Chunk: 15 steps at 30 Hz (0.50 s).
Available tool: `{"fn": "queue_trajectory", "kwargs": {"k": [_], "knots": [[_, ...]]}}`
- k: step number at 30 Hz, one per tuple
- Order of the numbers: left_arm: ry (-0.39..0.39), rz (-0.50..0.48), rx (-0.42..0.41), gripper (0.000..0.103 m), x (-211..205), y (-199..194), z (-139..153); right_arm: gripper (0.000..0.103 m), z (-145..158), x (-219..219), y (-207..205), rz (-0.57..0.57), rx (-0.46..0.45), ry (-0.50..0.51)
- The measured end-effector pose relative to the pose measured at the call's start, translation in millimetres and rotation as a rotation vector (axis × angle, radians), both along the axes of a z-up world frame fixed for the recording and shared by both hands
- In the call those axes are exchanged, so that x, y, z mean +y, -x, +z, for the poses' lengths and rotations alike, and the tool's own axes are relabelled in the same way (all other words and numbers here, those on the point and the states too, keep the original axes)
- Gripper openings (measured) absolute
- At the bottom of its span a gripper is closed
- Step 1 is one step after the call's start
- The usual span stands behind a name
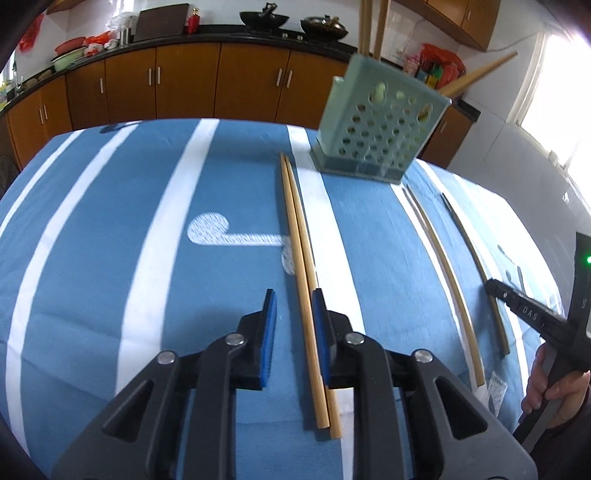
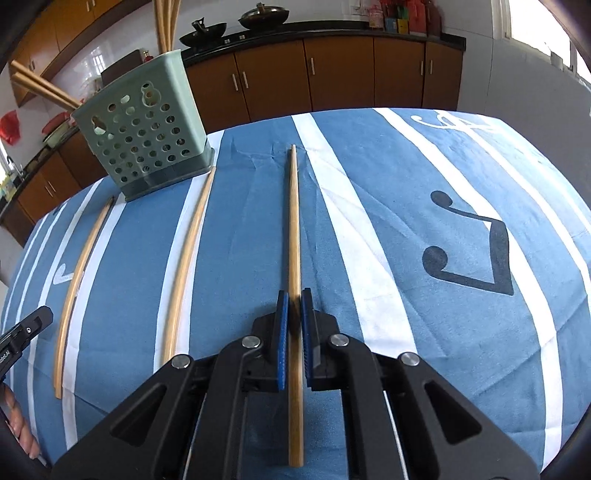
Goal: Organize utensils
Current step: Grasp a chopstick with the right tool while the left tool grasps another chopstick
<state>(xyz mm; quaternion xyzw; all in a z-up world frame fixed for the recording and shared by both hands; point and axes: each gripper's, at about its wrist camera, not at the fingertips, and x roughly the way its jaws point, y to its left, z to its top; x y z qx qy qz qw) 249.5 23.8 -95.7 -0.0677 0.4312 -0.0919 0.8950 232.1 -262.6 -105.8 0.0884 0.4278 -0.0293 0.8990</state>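
Observation:
A pair of light wooden chopsticks (image 1: 301,280) lies on the blue striped cloth (image 1: 110,258). My left gripper (image 1: 294,293) straddles the pair, open: the right pad is close to it and the left pad stands clear. My right gripper (image 2: 294,291) is shut on another wooden chopstick (image 2: 293,221) that lies lengthwise on the cloth (image 2: 406,221). In the left wrist view the right gripper (image 1: 493,286) shows at the right edge, by a darker chopstick (image 1: 476,254). A green perforated holder (image 1: 376,125) (image 2: 144,125) stands at the back with chopsticks in it.
One more chopstick (image 2: 188,258) (image 1: 439,266) lies between the two grippers. The left gripper's tip (image 2: 37,317) shows at the left edge of the right wrist view. Brown kitchen cabinets (image 1: 184,85) and a dark counter with woks (image 1: 264,18) run behind the table.

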Motion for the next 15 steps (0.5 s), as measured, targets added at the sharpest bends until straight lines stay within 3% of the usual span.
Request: {"fn": "queue_trajectory", "kwargs": {"k": [8,15], "knots": [[-0.061,-0.028,0.021,0.015,-13,-1,-8,0.008,0,1,-1,0.006,-0.002,0.001],[-0.089,0.019,0.013,0.008,-7,-8,-9,0.008,0,6,0,0.023,-0.006,0.013]]}}
